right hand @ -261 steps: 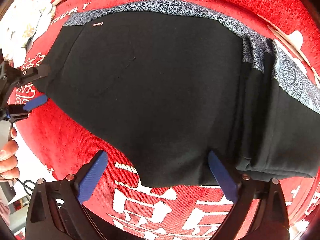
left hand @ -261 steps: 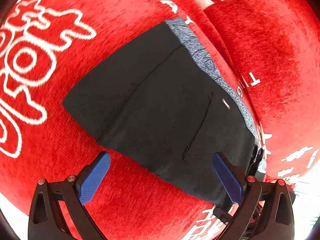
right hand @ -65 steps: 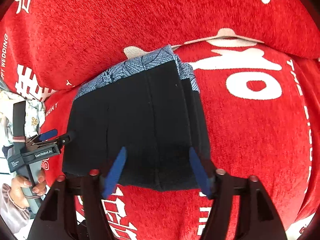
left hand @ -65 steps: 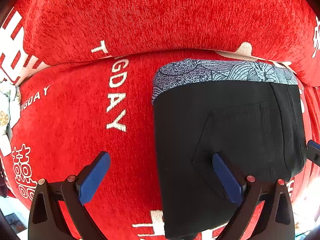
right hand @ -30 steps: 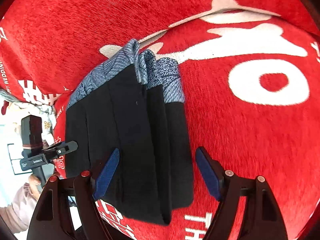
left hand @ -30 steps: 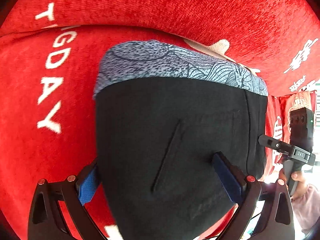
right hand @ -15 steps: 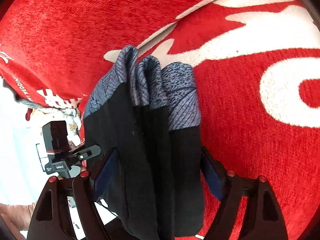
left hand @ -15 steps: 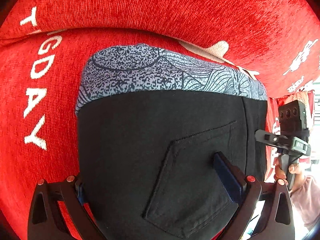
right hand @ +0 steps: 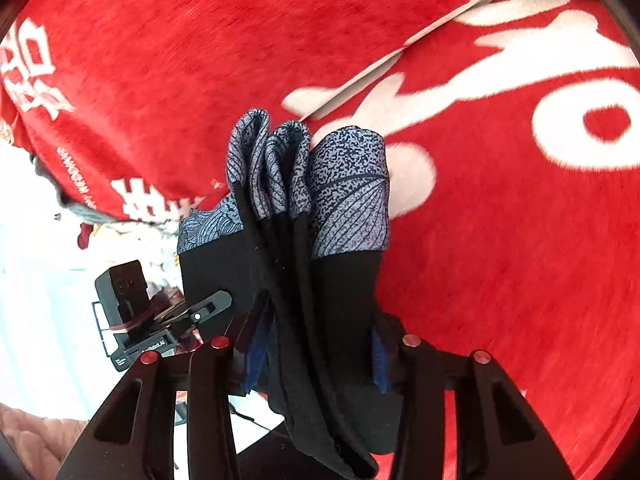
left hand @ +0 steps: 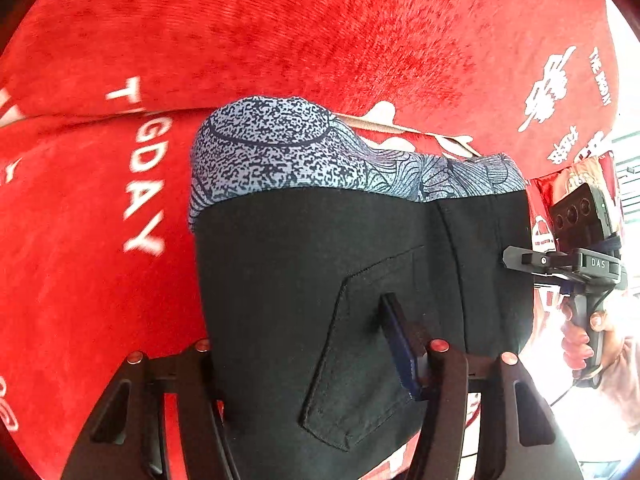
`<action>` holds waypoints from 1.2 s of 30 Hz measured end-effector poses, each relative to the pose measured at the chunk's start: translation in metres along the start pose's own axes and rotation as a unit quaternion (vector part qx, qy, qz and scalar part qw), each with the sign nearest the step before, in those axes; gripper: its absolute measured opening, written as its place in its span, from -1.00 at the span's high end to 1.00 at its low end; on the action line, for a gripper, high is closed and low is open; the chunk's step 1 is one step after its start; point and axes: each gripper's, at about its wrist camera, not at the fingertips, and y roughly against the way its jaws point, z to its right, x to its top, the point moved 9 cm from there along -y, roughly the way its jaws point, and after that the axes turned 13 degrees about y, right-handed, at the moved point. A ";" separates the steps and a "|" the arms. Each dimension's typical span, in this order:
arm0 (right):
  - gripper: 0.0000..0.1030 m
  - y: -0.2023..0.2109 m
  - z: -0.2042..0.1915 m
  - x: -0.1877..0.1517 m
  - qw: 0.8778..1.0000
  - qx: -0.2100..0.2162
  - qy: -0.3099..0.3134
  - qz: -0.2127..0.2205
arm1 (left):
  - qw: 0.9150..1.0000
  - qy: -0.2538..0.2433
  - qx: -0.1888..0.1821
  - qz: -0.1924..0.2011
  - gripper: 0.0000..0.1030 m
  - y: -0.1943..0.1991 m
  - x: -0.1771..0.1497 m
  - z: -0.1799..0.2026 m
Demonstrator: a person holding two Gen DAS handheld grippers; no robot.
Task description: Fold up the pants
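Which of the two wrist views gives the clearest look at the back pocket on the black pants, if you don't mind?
The left wrist view: the back pocket faces the camera, its stitched outline plain. The right wrist view shows the pants edge-on as stacked folds, pocket hidden.

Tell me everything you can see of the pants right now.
The pants are black, of a soft knit-looking cloth, with a grey-blue patterned waistband and a stitched back pocket facing the left wrist camera. They are folded into a thick bundle of several layers, whose edges fan out in the right wrist view. The left gripper and right gripper, whose fingers have just been closing, clamp the bundle at opposite ends, with the red blanket behind it.
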 end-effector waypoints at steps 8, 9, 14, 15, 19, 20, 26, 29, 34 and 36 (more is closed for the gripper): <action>0.10 -0.053 -0.040 -0.052 1.000 0.011 0.000 -0.024 | 0.997 0.043 0.062 0.005 -0.30 0.022 -0.047 -0.064; 0.10 -0.061 -0.039 -0.055 1.000 0.006 -0.003 -0.028 | 0.995 0.055 0.078 0.004 -0.33 0.019 -0.051 -0.078; -0.23 -0.076 -0.017 -0.064 0.992 -0.111 -0.002 -0.055 | 0.985 0.103 0.129 0.047 -0.35 0.037 -0.046 -0.118; -0.23 -0.071 -0.019 -0.063 0.990 -0.128 0.004 -0.055 | 0.983 0.097 0.141 0.061 -0.35 0.044 -0.042 -0.118; 0.40 -0.044 -0.039 -0.056 0.973 -0.216 0.061 -0.048 | 0.986 0.065 0.123 0.092 -0.35 0.074 -0.032 -0.094; 0.58 -0.039 -0.050 -0.054 0.972 -0.219 0.073 -0.040 | 0.989 0.051 0.104 0.092 -0.35 0.082 -0.032 -0.089; 0.65 -0.062 -0.095 -0.043 0.969 -0.209 0.125 -0.037 | 0.994 0.018 0.086 0.068 -0.35 0.047 -0.033 -0.052; 0.65 -0.084 -0.085 -0.046 0.964 -0.227 0.128 -0.057 | 0.991 0.033 0.117 0.055 -0.35 0.015 -0.033 -0.067; 0.74 -0.104 -0.069 -0.045 0.960 -0.244 0.132 -0.046 | 0.984 -0.026 0.166 0.056 -1.00 -0.016 -0.033 -0.059; 0.74 -0.104 -0.069 -0.046 0.959 -0.244 0.135 -0.044 | 0.978 -0.044 0.192 0.062 -1.00 -0.020 -0.036 -0.058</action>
